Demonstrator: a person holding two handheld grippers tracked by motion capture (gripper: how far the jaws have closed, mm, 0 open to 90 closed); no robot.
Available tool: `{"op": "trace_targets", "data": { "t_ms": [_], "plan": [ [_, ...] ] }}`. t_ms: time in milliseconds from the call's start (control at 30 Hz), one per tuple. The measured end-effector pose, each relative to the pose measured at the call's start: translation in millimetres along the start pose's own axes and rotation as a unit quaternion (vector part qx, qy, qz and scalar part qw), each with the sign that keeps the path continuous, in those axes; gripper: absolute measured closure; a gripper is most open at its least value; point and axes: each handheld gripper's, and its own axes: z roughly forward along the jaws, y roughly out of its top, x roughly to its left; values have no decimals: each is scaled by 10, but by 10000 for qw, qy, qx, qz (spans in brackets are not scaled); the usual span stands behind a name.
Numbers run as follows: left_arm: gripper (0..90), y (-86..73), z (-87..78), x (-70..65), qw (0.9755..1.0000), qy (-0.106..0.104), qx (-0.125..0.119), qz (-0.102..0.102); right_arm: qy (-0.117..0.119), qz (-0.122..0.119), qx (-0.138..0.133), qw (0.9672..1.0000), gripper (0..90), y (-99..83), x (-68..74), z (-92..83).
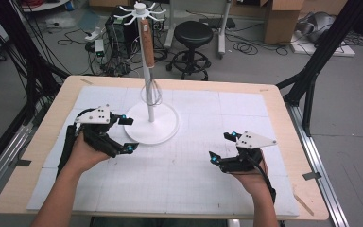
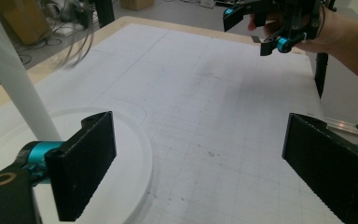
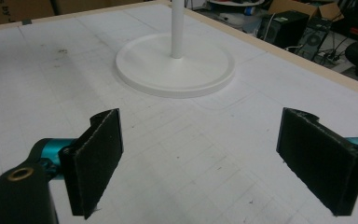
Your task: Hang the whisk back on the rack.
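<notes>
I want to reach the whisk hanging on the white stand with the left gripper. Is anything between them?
Nothing visible blocks it. The left gripper sits open and empty beside the stand's round base, and the whisk hangs from a hook close against the pole, which stands just behind it.

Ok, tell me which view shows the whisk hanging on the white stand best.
The high view: the whisk hangs there whole, wooden handle up, wire loops beside the pole. The left gripper view catches blurred wires at its top edge.
</notes>
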Motion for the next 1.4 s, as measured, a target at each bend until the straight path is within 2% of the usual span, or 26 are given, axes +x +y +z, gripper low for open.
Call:
{"op": "trace_targets", "data": {
  "t_ms": [333,500,667,733,800,1000,1233,1400],
  "plan": [
    [69,-185,-3,-19,9999,-1,102,-34,-9,30,38,10000,135,-16,-9,5],
    [66,-269,-6,4,9998,8,160,-119,-15,29,-8,10000,135,-18,-19,-9],
    [54,-324,-27,31,9997,54,67,-213,21,50,32,10000,135,-40,-26,13],
    [16,-332,-33,38,9996,132,49,-234,28,50,63,10000,135,-50,-24,19],
    [16,-330,-40,40,9996,160,22,-221,22,52,65,10000,135,-69,-20,10],
    [17,-342,-25,54,9996,171,32,-222,-7,84,65,9999,135,-92,-19,-34],
    [16,-367,-31,64,9995,178,21,-243,-10,112,164,9998,135,-129,-24,-3],
    [16,-377,-32,64,9995,185,56,-236,-19,107,110,9999,136,-124,-27,-13]
  ]
}}
